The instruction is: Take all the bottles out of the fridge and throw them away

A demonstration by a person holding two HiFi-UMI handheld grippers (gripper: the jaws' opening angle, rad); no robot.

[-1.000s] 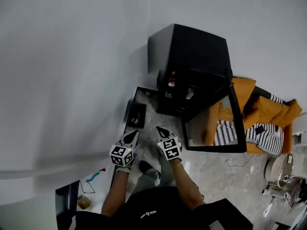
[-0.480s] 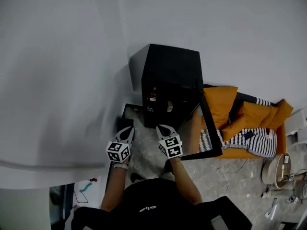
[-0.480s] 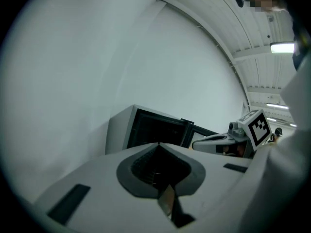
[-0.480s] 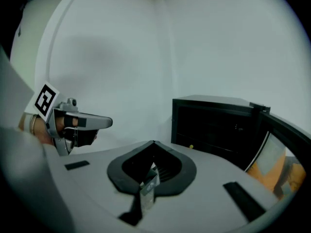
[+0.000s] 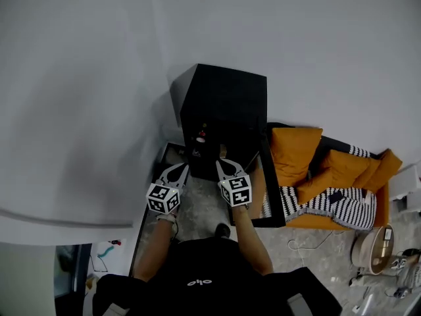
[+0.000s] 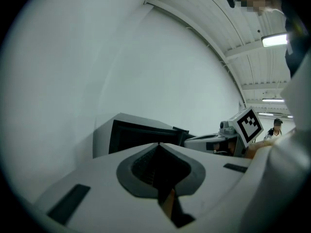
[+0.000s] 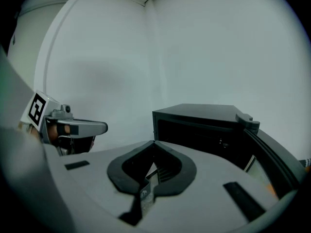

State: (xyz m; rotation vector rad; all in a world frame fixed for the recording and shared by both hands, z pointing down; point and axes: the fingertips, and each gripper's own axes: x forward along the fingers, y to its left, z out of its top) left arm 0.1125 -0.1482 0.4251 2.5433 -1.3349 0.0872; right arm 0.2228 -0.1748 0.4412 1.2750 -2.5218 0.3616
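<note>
White wall, open black fridge (image 5: 223,101), left gripper (image 5: 180,168), right gripper (image 5: 223,165), both closed

The left gripper (image 5: 180,167) and right gripper (image 5: 223,164), earlier well short of the fridge (image 5: 223,104), have closed in and now sit just before its open front. The fridge door (image 5: 271,199), earlier well apart from them, now stands just beside the right gripper.

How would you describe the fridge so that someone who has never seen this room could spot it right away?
Follow the plain white wall down to the floor: the fridge stands against it, left of the orange sofa. It is a low, boxy cabinet with its glass door swung open. Unlike the soft sofa and the striped cushions beside it, it is hard-edged and all black.
</note>
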